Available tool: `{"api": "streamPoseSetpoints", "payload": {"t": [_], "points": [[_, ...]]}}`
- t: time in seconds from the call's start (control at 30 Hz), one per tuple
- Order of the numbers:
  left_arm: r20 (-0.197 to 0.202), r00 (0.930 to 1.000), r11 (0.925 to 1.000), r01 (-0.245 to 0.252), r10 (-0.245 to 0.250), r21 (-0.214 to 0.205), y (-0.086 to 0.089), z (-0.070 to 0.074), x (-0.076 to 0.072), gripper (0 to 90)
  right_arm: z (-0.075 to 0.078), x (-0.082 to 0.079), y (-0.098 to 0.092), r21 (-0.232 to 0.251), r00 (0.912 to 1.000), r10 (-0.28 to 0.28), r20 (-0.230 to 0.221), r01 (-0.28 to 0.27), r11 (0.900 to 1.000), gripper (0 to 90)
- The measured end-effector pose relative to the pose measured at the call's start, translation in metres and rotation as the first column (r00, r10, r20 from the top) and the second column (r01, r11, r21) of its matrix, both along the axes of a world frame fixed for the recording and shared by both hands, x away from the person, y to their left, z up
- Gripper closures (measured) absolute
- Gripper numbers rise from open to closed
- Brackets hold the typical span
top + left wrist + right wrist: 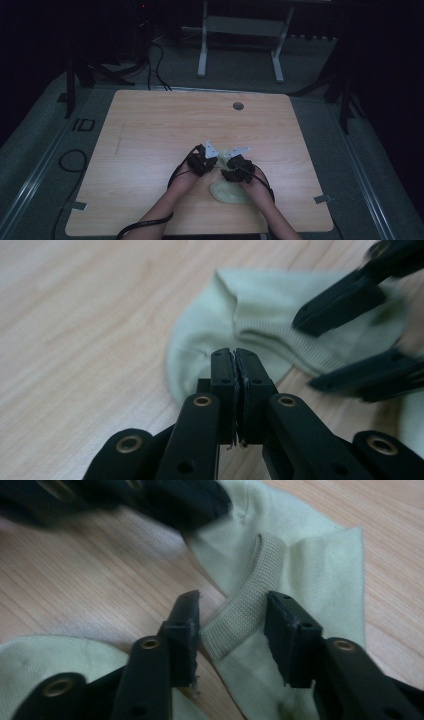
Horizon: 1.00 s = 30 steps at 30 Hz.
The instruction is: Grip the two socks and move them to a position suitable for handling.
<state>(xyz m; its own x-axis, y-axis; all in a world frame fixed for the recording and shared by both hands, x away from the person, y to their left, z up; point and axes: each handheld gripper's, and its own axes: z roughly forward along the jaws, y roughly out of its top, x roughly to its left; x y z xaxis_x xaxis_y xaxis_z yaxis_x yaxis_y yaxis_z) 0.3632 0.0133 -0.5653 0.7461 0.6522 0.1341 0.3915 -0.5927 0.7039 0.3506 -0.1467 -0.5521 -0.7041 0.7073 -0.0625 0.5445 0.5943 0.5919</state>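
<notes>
Two pale green socks lie on the wooden table (150, 130). One sock (226, 152) (260, 315) (310, 565) sits between my two grippers. My left gripper (212, 159) (234, 352) is shut, its tips right at the sock's near edge; whether cloth is pinched I cannot tell. My right gripper (227, 162) (232, 600) is open, with the sock's ribbed cuff (250, 600) lying between its fingers, untouched by the pads. In the left gripper view the right gripper (307, 354) hovers open over the sock's far side. The second sock (227, 192) (50, 655) lies flat nearer the person.
Both forearms come in from the table's front edge. A round cable hole (238, 106) is at the table's back. Behind the table stands a white metal frame (240, 40) on the floor, with cables (155, 65) to its left.
</notes>
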Motion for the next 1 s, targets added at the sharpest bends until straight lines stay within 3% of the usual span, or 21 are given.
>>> {"api": "streamPoseSetpoints", "payload": {"t": [0.07,0.13,0.2,0.47,0.63,0.87,0.9,1.0], "points": [[-0.012,0.9998,0.9998,-0.015,0.014,-0.017,0.0,0.0,0.004,86.7,0.0,0.001,0.001,0.003,1.0,-0.002,0.002,0.002,1.0,67.9],[-0.014,0.9998,0.9999,-0.014,0.014,-0.002,-0.001,0.001,0.006,86.8,0.001,0.002,0.001,-0.003,1.0,-0.008,0.001,0.008,1.0,77.6],[-0.007,1.0,1.0,-0.002,0.003,0.009,-0.001,0.001,0.006,88.1,0.004,0.003,0.0,0.0,0.9998,-0.02,0.004,0.02,0.9998,80.6],[-0.001,1.0,1.0,-0.005,0.005,0.006,0.001,0.0,0.003,88.8,0.029,0.002,-0.021,0.075,0.9981,-0.053,0.031,0.051,0.9959,81.0],[-0.01,1.0,1.0,-0.001,0.001,-0.004,0.005,0.0,0.001,88.8,0.043,0.008,-0.05,0.093,0.9907,-0.122,0.06,0.116,0.9889,81.0],[-0.014,0.9999,1.0,0.0,0.0,0.001,0.006,0.001,0.001,88.8,0.042,0.02,-0.079,0.084,0.9802,-0.193,0.045,0.189,0.9784,80.9],[-0.028,0.9996,1.0,0.001,-0.001,-0.006,0.005,0.001,0.001,88.8,0.036,0.024,-0.089,0.08,0.9769,-0.212,0.026,0.209,0.9746,80.7],[-0.013,0.9998,0.9998,0.015,-0.015,0.013,0.001,0.001,-0.002,88.8,0.028,0.028,-0.096,0.069,0.9746,-0.224,0.005,0.223,0.9724,76.6]]}}
